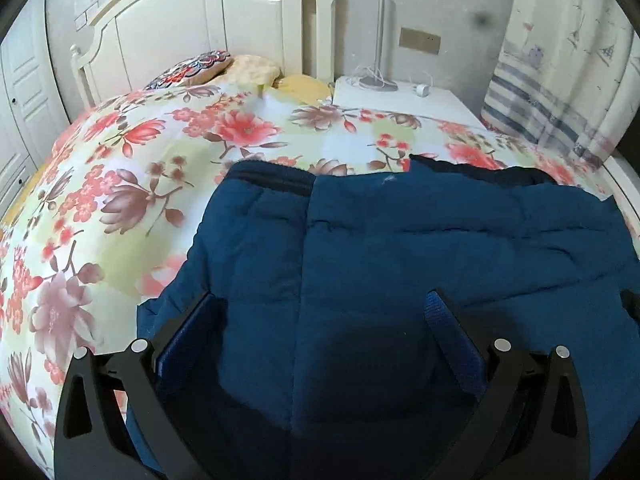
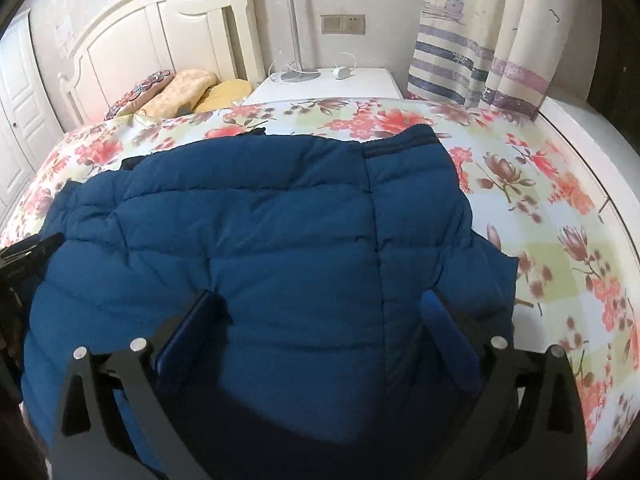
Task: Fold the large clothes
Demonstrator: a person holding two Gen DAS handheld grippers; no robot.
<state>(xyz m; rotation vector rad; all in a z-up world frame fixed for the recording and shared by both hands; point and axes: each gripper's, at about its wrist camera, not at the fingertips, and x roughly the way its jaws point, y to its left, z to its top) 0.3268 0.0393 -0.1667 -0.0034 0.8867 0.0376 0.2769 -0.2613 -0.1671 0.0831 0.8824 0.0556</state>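
Note:
A blue quilted puffer jacket (image 1: 400, 248) lies spread on the floral bedspread (image 1: 120, 168). It also shows in the right wrist view (image 2: 260, 240), with a sleeve folded over each side and dark cuffs at the far end. My left gripper (image 1: 320, 304) is open, its fingers (image 1: 192, 320) apart just above the jacket's near left part. My right gripper (image 2: 320, 304) is open above the jacket's near right part, holding nothing. The left gripper's tip shows at the left edge of the right wrist view (image 2: 36, 248).
A white headboard (image 1: 208, 20) and pillows (image 2: 180, 92) are at the far end. A white nightstand (image 2: 328, 84) with a lamp base and cable stands beside the bed. A striped curtain (image 2: 480, 40) hangs at the right. The bedspread (image 2: 540, 220) extends right of the jacket.

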